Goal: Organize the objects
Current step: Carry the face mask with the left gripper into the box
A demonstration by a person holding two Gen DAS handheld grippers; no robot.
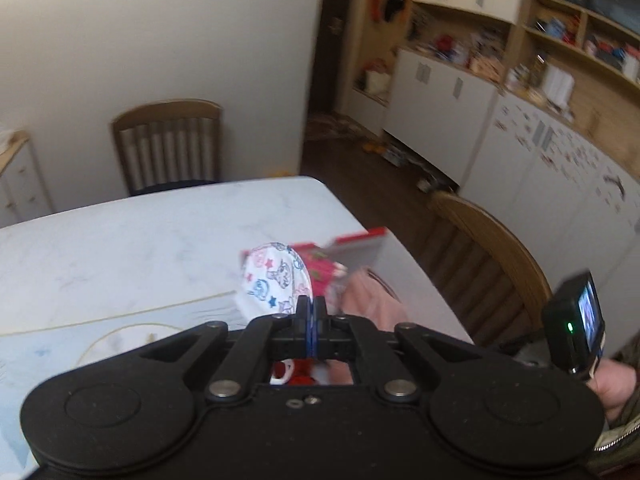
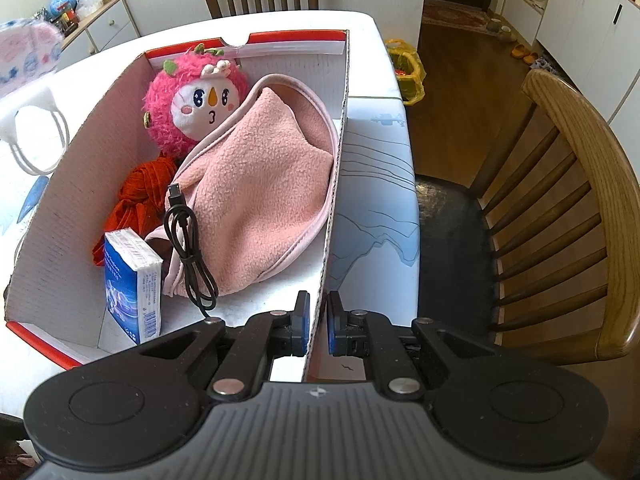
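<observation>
Cardboard box (image 2: 280,56) wall is pinched by the right gripper (image 2: 318,322) at six o'clock. Left gripper (image 1: 311,312), clenched on a printed mask (image 1: 272,280), should carry it over the rim toward the pink fleece (image 2: 260,184) before releasing.
</observation>
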